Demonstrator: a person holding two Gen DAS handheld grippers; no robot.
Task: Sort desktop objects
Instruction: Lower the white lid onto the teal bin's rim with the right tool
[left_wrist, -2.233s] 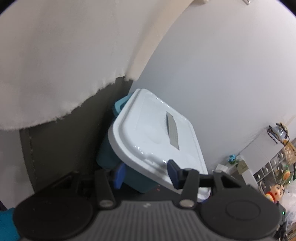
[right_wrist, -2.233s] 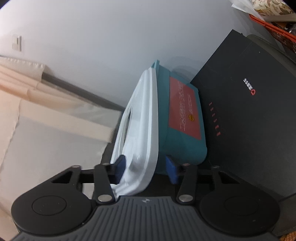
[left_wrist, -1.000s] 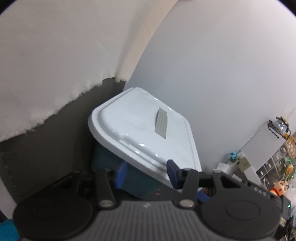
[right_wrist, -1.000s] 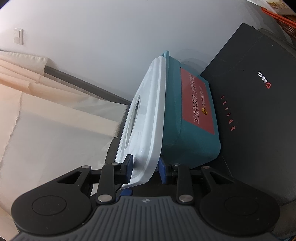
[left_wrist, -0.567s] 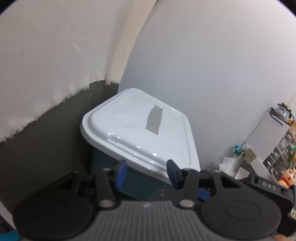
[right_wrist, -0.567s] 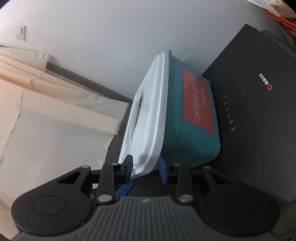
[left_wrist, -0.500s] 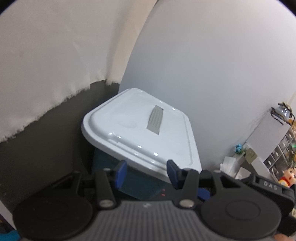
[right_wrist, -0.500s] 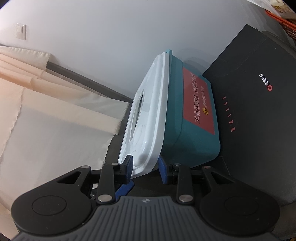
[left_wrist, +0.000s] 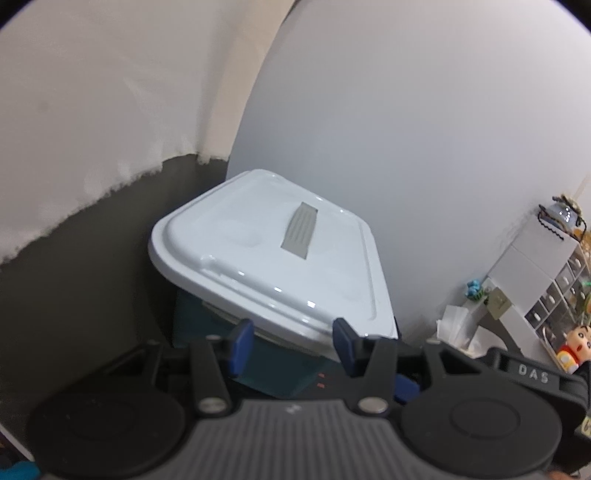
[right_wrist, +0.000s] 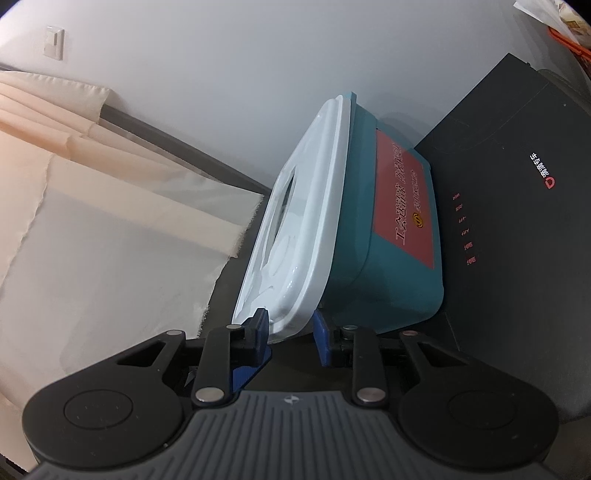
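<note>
The wall (left_wrist: 406, 147) closes off the far side, and the curtain (right_wrist: 92, 240) hangs down over the desk (left_wrist: 92, 295) on my left. A flat black case (right_wrist: 517, 240) lies just to the right, with the box (right_wrist: 388, 295) on its edge. So the box stands in a corner of sorts, back near the wall, hemmed right. The only free room is the bare strip of desk on the curtain side and the air above.

The lid (left_wrist: 266, 251) is what has changed. A couple of seconds ago it lay skewed, one corner lifted well clear of the box. Now it sits over the box, its rim running along the box's rim, though the near edge still looks slightly raised. I take that to mean the box is nearly closed, with only the pressing home left.

My right gripper (right_wrist: 288, 328) is rolled on its side and its jaws are closing on the lid's near corner, one pad on top and one under the rim. My left gripper (left_wrist: 291, 345) is released, fingers apart just below the lid's front edge and pinching nothing. Any push should go down, not back: the wall leaves no slack.
</note>
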